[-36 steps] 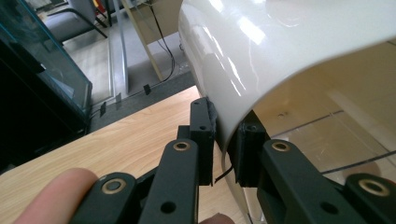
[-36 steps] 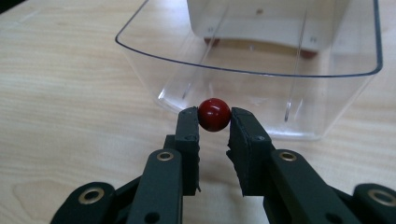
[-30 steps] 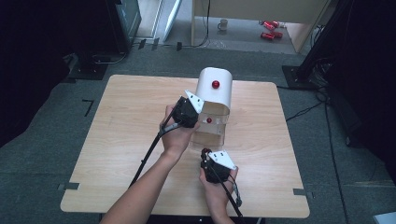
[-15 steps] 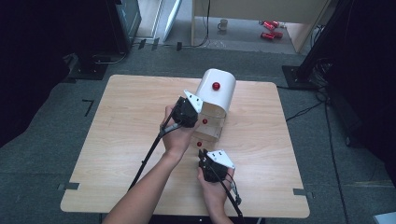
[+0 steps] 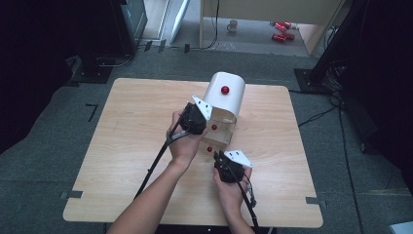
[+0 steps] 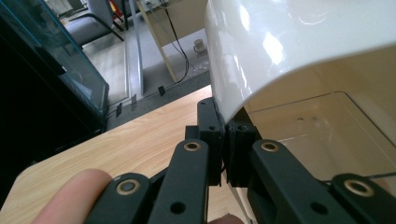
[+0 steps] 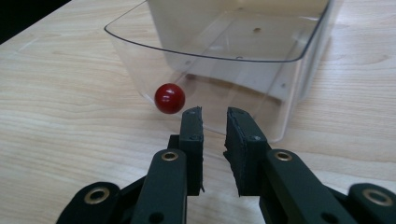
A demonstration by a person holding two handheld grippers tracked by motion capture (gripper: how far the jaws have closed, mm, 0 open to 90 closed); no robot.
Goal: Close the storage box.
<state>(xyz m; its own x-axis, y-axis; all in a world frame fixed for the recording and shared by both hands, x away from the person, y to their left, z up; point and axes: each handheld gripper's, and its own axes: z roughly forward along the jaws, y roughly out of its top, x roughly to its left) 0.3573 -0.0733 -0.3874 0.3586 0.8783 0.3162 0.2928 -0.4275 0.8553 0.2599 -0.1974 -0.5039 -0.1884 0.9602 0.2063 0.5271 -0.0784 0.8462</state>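
On the light wooden table [image 5: 131, 146], the left gripper [image 6: 224, 140] is pinching the near edge of the white rounded plastic cover [image 5: 225, 95], its jaws closed on it. The clear plastic drawer [image 7: 224, 60] is sticking out toward the near side. The right gripper [image 7: 214, 122] is pointing, jaws narrowly parted and holding nothing, just right of the drawer's round red knob [image 7: 169, 98].

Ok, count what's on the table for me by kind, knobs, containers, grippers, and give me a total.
Round red knobs: 3, on the white lid, mid-front, lowest
White curved-lid box: 1
Clear plastic drawer: 1
Black two-jaw grippers: 2, left gripper, right gripper
Total: 7
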